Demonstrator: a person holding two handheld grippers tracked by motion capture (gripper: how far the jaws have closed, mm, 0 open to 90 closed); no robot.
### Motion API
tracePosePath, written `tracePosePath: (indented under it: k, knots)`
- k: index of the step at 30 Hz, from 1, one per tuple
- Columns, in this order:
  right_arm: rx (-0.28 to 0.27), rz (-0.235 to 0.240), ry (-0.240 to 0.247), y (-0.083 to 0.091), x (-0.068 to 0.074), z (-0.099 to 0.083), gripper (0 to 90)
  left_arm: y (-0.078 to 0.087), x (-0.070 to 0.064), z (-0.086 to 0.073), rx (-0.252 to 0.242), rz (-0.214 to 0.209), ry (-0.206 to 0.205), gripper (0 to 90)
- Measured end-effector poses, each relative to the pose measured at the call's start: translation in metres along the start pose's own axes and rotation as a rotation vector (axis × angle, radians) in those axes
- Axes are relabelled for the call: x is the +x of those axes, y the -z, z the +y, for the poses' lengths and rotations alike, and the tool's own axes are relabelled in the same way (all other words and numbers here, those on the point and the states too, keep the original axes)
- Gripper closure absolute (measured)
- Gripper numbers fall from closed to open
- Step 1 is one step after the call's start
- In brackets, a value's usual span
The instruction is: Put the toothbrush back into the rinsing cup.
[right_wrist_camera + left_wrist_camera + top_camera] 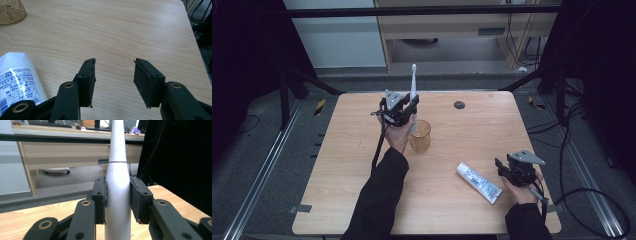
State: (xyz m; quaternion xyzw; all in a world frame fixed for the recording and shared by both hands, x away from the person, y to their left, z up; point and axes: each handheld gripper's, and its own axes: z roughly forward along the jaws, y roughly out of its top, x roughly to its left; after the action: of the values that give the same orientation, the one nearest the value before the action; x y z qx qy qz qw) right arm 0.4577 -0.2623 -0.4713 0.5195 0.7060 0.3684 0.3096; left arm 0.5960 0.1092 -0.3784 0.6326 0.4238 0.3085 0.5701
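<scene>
My left gripper is shut on a white toothbrush, held upright with its head pointing up, above an amber plastic cup at mid-table. In the left gripper view the toothbrush handle is clamped between both pads. My right gripper rests near the table's front right, open, with nothing between its fingers. A white toothpaste tube lies flat just left of it; its cap end shows beside the right gripper. The cup's base sits far off.
The wooden table has a small dark round hole near its back edge. Dark curtains and cables flank both sides; a desk stands beyond the table.
</scene>
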Motion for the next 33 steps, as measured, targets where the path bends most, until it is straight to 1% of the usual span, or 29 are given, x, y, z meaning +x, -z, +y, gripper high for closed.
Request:
tracePosePath:
  k: [4, 9, 12, 16, 23, 33]
  knots:
    - [-0.001, -0.001, 0.000, 0.000, 0.000, 0.000, 51.7, -0.001, 0.001, -0.003, 0.009, -0.007, -0.002, 66.8]
    - [-0.001, -0.001, 0.001, 0.000, 0.000, 0.000, 51.7, -0.002, -0.002, -0.008, 0.020, -0.017, -0.013, 66.8]
    - [0.000, -0.001, 0.002, 0.000, 0.000, 0.000, 51.7, -0.002, -0.003, -0.013, 0.028, -0.022, -0.018, 66.8]
    - [0.000, -0.003, 0.003, 0.000, 0.000, 0.000, 51.7, 0.000, -0.002, -0.020, 0.036, -0.032, -0.012, 66.8]
    - [0.003, 0.000, 0.000, 0.000, 0.001, 0.000, 51.7, 0.001, -0.003, -0.031, 0.059, -0.047, -0.016, 66.8]
    - [0.006, 0.000, 0.001, -0.001, 0.001, 0.000, 51.6, 0.001, -0.005, -0.045, 0.093, -0.051, -0.041, 66.7]
